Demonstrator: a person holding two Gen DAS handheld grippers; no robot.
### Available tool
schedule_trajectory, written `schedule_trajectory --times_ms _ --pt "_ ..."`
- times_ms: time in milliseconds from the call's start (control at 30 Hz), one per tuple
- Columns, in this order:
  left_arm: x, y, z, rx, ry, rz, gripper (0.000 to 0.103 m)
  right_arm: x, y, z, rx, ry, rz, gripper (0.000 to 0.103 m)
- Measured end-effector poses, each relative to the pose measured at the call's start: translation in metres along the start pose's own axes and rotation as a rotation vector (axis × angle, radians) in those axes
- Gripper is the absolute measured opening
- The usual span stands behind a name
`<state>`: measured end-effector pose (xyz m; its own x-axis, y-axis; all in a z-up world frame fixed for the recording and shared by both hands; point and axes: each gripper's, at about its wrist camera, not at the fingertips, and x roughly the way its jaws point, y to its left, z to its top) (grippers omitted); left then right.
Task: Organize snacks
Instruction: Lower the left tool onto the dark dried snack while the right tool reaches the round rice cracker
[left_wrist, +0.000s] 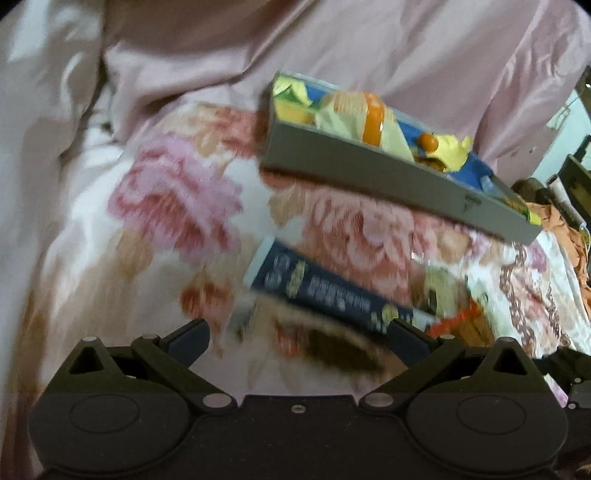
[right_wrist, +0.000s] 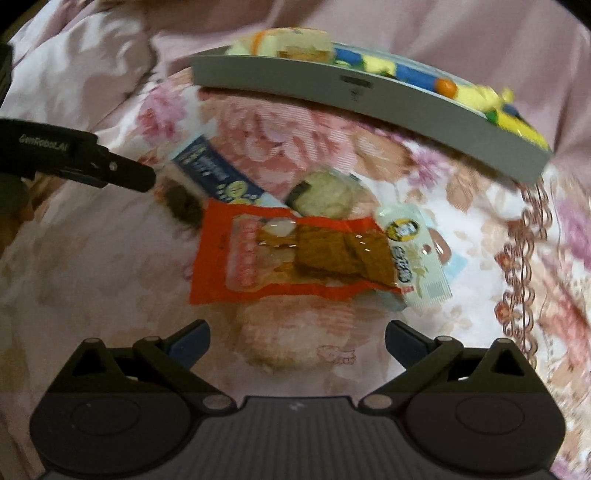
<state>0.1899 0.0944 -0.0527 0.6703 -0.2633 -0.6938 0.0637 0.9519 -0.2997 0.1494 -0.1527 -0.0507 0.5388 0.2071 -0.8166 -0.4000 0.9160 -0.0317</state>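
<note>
A grey tray (left_wrist: 388, 177) (right_wrist: 295, 86) holding yellow, blue and orange snack packs lies on a floral bedspread. In front of it sit loose snacks: a dark blue packet (left_wrist: 325, 291) (right_wrist: 218, 173), a red packet of brown pieces (right_wrist: 288, 254), a round pale snack (right_wrist: 325, 195) and a white-green packet (right_wrist: 417, 254). My left gripper (left_wrist: 297, 341) is open, its right finger close to the blue packet's end. The right gripper (right_wrist: 297, 341) is open just short of the red packet, holding nothing. A finger of the left gripper (right_wrist: 125, 173) shows in the right wrist view.
The floral cover (left_wrist: 177, 199) (right_wrist: 517, 236) is soft and creased, with pink bedding (left_wrist: 332, 40) bunched behind the tray. Orange cloth and dark furniture (left_wrist: 569, 206) lie past the tray's right end.
</note>
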Motion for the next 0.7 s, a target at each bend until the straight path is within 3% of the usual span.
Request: schedule_trajectory --times_ms 167,400,700 --pt "0.020 0.005 0.010 0.014 -0.022 -0.040 0.102 0.010 -0.013 0.003 0.103 0.014 0.027 0.103" --pt "0.039 0.008 0.009 0.042 0.033 -0.113 0.102 0.013 -0.013 0.000 0.147 0.004 0.097 0.103" --pt "0.045 -0.016 0.004 0.276 0.246 -0.188 0.102 0.008 0.002 0.003 0.094 -0.032 0.120 0.103"
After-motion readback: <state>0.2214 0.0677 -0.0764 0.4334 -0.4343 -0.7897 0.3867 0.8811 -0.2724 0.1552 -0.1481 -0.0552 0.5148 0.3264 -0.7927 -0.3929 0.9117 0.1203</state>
